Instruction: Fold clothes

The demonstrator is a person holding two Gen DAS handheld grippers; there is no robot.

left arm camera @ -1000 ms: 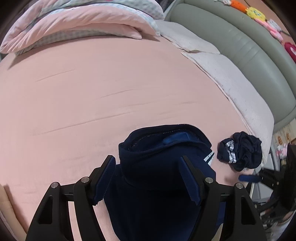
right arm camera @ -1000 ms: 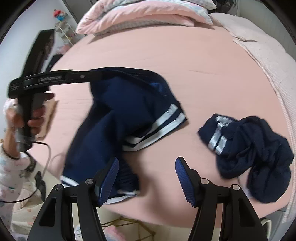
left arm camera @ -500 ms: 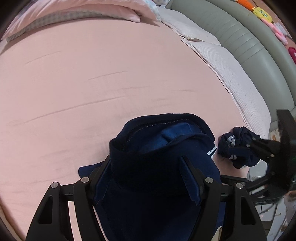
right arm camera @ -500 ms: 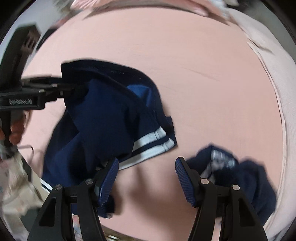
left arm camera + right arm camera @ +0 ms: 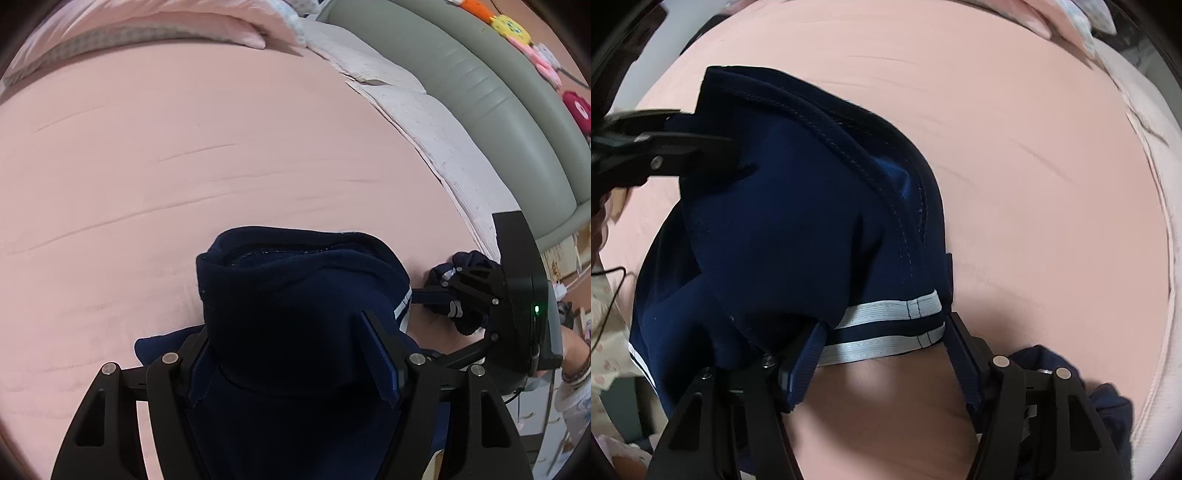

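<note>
A navy garment [image 5: 295, 295] with white stripes at its hem hangs lifted over the pink bed sheet [image 5: 184, 166]. It drapes over my left gripper [image 5: 284, 323], whose fingers stand wide apart with cloth between them. From the right wrist view, the left gripper [image 5: 701, 146] enters the garment [image 5: 798, 229] at its upper left edge. My right gripper [image 5: 886, 321] is open, its fingers on either side of the striped hem [image 5: 886, 325]. In the left wrist view the right gripper [image 5: 424, 325] reaches in from the right. A second navy garment [image 5: 1108, 406] lies crumpled near the bed's edge.
A folded pink quilt [image 5: 147, 29] lies at the far end of the bed. White pillows [image 5: 424, 122] line a grey-green padded headboard [image 5: 498, 110] with plush toys [image 5: 513, 27] on top. A person's hand [image 5: 576, 350] holds the right gripper.
My right gripper has moved forward and down until the striped hem sits between its fingers. The left gripper still carries the lifted garment, with the second garment now behind the right gripper.
</note>
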